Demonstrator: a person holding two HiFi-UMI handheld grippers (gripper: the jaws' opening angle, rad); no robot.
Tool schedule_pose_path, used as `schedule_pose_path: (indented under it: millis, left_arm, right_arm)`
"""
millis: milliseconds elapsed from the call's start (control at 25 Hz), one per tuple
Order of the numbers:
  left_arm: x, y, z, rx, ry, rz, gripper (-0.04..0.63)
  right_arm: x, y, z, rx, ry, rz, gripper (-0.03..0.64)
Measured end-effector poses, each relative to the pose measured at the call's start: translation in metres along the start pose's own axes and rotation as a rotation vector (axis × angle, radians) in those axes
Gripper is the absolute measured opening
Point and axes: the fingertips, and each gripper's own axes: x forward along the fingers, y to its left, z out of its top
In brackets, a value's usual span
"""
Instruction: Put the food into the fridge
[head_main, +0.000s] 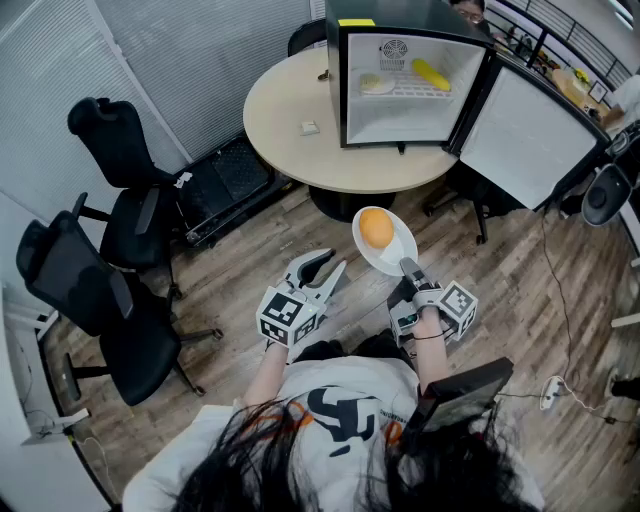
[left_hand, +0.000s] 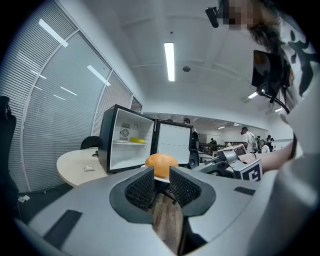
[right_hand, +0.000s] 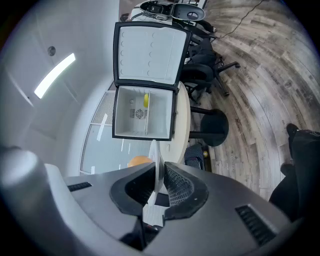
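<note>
Right gripper (head_main: 409, 268) pinches plate (head_main: 398, 250) rim, level so orange (head_main: 376, 229) won't roll, well short of open fridge (head_main: 400, 95); left gripper (head_main: 322, 270) jaws apart, empty, likely spare.

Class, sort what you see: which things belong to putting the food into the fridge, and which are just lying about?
Job: orange on the white plate, which the right gripper holds by its rim; open fridge on the round table, yellow food on its shelf.
Lying about: two black office chairs; small white item on the table; power strip.
</note>
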Motion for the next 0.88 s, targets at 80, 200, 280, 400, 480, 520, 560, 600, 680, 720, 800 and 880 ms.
schedule_pose_path:
  millis: [80,200,280,400,480,520,560,600,680,720,800,880]
  left_arm:
    - [0.002,-0.001,-0.001,-0.001,0.0,-0.003,0.098]
    - [0.003,-0.002,-0.002,-0.001,0.005,-0.011,0.098]
    - [0.004,-0.004,-0.003,-0.004,0.008,-0.021,0.098]
    - [0.006,-0.008,-0.004,-0.006,0.011,-0.037,0.098]
    - [0.009,-0.01,-0.005,-0.005,0.015,-0.047,0.098]
    - [0.01,-0.011,-0.005,-0.005,0.016,-0.053,0.098]
    - [0.011,-0.012,-0.005,-0.005,0.016,-0.058,0.098]
    - [0.012,-0.013,-0.005,-0.005,0.016,-0.062,0.098]
    - [0.013,-0.014,-0.006,-0.007,0.014,-0.071,0.098]
    - [0.014,-0.015,-0.006,-0.009,0.013,-0.076,0.098]
    - [0.016,-0.017,-0.007,-0.014,0.012,-0.084,0.098]
    - [0.02,-0.018,-0.008,-0.019,0.015,-0.091,0.098]
  right_arm:
    - [0.0,0.001,0.002,0.0,-0.002,0.009,0.043]
    - [-0.001,0.004,0.004,-0.004,-0.009,0.005,0.042]
    - [-0.004,0.005,0.005,-0.005,-0.019,0.002,0.041]
    - [-0.007,0.006,0.007,-0.003,-0.034,0.001,0.042]
    - [-0.008,0.005,0.01,0.007,-0.048,0.0,0.043]
    - [-0.009,0.004,0.011,0.014,-0.056,-0.002,0.043]
    - [-0.01,0.003,0.012,0.02,-0.063,-0.003,0.043]
    - [-0.011,0.002,0.013,0.025,-0.069,-0.004,0.043]
    - [-0.012,0.0,0.016,0.028,-0.078,-0.004,0.044]
    - [-0.012,-0.001,0.017,0.028,-0.082,-0.001,0.044]
    - [-0.013,-0.004,0.02,0.025,-0.09,0.002,0.044]
    - [-0.015,-0.006,0.022,0.024,-0.096,-0.015,0.044]
